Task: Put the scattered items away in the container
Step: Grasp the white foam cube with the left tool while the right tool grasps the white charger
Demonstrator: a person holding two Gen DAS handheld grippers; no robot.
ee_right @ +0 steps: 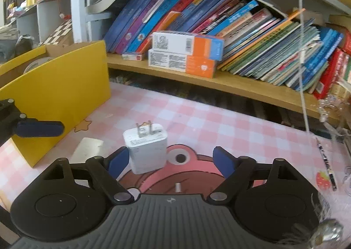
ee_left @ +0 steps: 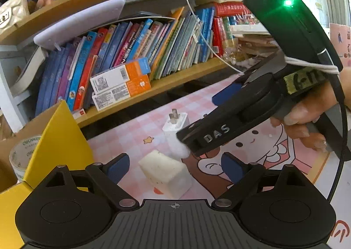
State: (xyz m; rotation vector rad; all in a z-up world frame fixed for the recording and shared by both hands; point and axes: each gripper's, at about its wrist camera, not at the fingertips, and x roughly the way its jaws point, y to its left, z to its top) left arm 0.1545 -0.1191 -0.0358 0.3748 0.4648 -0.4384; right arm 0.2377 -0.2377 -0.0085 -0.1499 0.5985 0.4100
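Observation:
A white charger plug (ee_right: 146,152) stands prongs-up on the pink checked mat, between the open fingers of my right gripper (ee_right: 171,163), close to its left fingertip. It also shows in the left wrist view (ee_left: 176,130), partly behind the right gripper's body. A white eraser block (ee_left: 165,173) lies between the open fingers of my left gripper (ee_left: 175,166); it also shows in the right wrist view (ee_right: 87,150). The yellow cardboard box (ee_right: 57,93) stands at the left, with a roll of tape (ee_left: 20,154) inside.
A wooden bookshelf (ee_right: 219,86) full of books runs along the back, with two orange-and-white boxes (ee_right: 186,54) on it. A white cable (ee_right: 303,62) hangs down at the right. A pencil (ee_right: 326,165) lies on the mat's right side.

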